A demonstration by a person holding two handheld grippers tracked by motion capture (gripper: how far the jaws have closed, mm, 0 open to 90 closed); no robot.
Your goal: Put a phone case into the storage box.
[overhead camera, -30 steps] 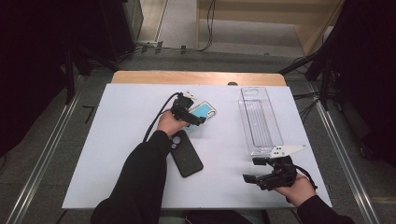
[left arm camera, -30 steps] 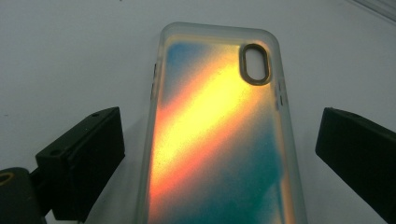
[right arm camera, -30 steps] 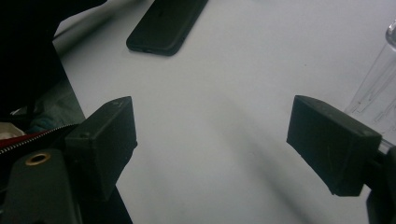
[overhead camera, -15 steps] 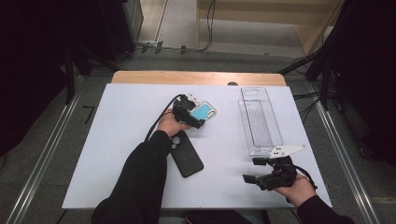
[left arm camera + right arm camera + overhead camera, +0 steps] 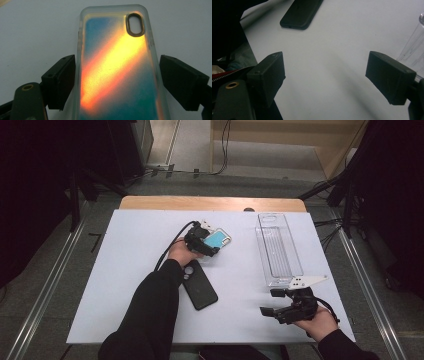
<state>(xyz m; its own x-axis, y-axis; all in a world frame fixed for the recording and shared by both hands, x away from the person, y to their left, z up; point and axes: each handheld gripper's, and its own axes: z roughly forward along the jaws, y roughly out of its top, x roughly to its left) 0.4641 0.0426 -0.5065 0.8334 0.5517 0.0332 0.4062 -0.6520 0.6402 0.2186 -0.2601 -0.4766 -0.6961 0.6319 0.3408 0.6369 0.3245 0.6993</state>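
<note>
A clear-rimmed phone case with a blue, orange and yellow sheen lies flat on the white table, camera cutout at its far end. My left gripper reaches over it. In the left gripper view the case lies between the two black pads, and the left gripper has just been closing, so both pad tips meet the case's long rims. My right gripper rests low near the table's front right, open, with bare table between the jaws of the right gripper.
A black phone lies face down beside my left forearm, and the same black phone is ahead of the right jaws. A long clear plastic tray stands at the right, just beyond my right hand. A wooden strip borders the far edge.
The left gripper's jaws have drawn in against the sides of the phone case. Neither hand has shifted, and the right gripper looks the same.
</note>
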